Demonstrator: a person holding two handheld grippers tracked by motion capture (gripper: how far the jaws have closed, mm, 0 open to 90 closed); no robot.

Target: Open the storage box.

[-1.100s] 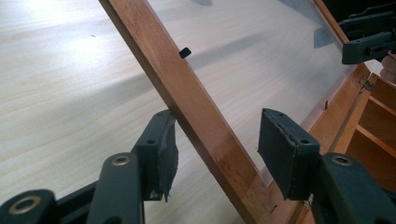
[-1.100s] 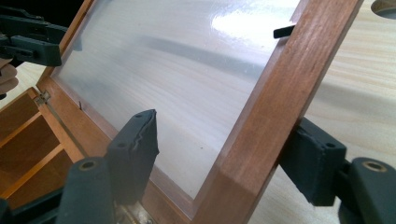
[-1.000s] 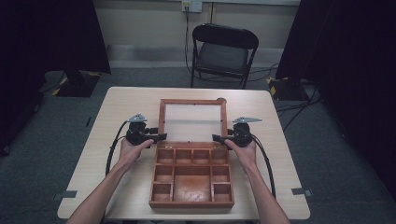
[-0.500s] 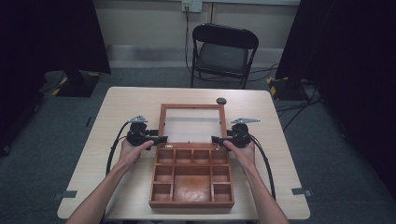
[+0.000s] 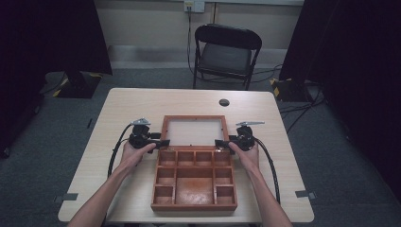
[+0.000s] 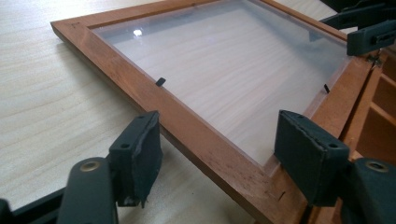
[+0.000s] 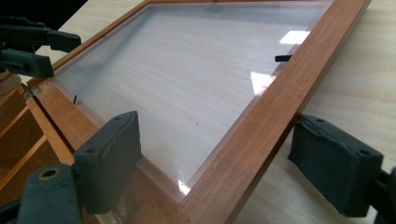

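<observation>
The glass lid [image 5: 193, 131] of the wooden box [image 5: 194, 177], tilted up a second ago, now lies flat on the bench [image 5: 142, 101], at mid-frame just above the open tray. Both the left hand-held gripper [image 6: 217, 154] and the right hand-held gripper [image 7: 215, 163] have just been opening and now straddle the lid's side rails, pads clear of the wood. I judge the opening done. A small dark disc [image 5: 224, 102] sits above the lid and a chair [image 5: 227, 52] beyond; nothing blocks withdrawal.

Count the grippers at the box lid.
2. The left gripper straddles the left rail of the lid, the right gripper its right rail; both claws have just been opening, rail between them.
</observation>
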